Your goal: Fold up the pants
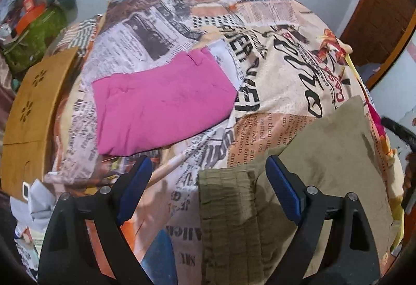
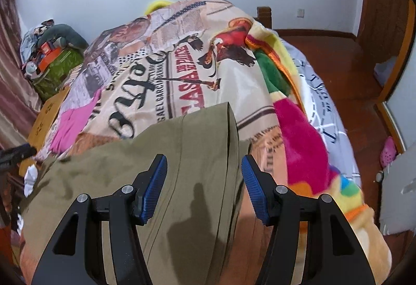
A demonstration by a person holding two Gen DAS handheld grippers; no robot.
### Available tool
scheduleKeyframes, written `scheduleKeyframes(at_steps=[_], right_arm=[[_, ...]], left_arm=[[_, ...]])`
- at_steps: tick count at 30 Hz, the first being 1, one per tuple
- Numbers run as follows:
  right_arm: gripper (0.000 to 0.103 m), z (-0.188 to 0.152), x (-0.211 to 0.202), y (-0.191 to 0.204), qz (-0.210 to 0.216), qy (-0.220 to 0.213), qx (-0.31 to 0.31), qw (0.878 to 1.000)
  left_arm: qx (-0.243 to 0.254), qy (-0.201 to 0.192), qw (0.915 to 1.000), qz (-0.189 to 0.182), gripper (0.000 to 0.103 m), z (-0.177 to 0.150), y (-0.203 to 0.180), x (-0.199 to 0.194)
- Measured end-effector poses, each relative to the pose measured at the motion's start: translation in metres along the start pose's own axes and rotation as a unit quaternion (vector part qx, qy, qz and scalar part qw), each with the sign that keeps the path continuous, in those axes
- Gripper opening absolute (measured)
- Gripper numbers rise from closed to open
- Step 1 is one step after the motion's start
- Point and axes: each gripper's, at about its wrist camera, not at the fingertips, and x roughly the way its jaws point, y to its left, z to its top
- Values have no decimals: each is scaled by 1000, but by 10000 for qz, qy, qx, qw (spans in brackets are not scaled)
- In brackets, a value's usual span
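Olive pants (image 2: 182, 154) lie flat on the printed blanket (image 1: 286, 56), already doubled by the look of the stacked edge; waistband (image 1: 228, 207) end sits nearest the left gripper (image 1: 209, 188). Both grippers empty: left gripper's jaws spread wide over the waistband, right gripper (image 2: 204, 188) half open, straddling the pants' far-side edge, pads clear of cloth. Likely next step is pinching both ends for another fold. Drop low, bite all layers at the edge, not the blanket under it. Layer count is hard to read here. Pink garment (image 1: 161, 105) lies beyond the pants, well apart; keep clear.
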Motion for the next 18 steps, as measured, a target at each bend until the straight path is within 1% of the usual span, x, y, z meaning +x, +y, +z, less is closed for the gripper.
scheduleKeyframes(at_steps=[5, 7, 9, 11, 13, 15, 17, 18], right_arm=[[55, 15, 28, -4, 191, 59, -54, 9998], [55, 20, 41, -5, 178, 122, -78, 9997], [55, 21, 51, -5, 142, 169, -105, 9997], [50, 21, 62, -5, 127, 284, -141, 9994], [50, 19, 71, -6, 138, 372, -158, 9991], [50, 16, 74, -7, 157, 361, -148, 9991], [47, 15, 73, -7, 169, 318, -206, 9991], [40, 14, 72, -7, 199, 320, -239, 9990]], left_arm=[[230, 99, 9997, -15, 89, -2, -10, 18], [288, 175, 9994, -10, 89, -4, -12, 26], [323, 269, 9991, 1, 89, -7, -13, 35], [318, 368, 9988, -39, 89, -12, -13, 43], [303, 460, 9984, -101, 89, -17, -12, 50], [265, 483, 9984, -134, 90, -21, -10, 54], [148, 461, 9986, -210, 90, -22, -7, 55], [91, 452, 9987, -224, 90, -22, -5, 55]])
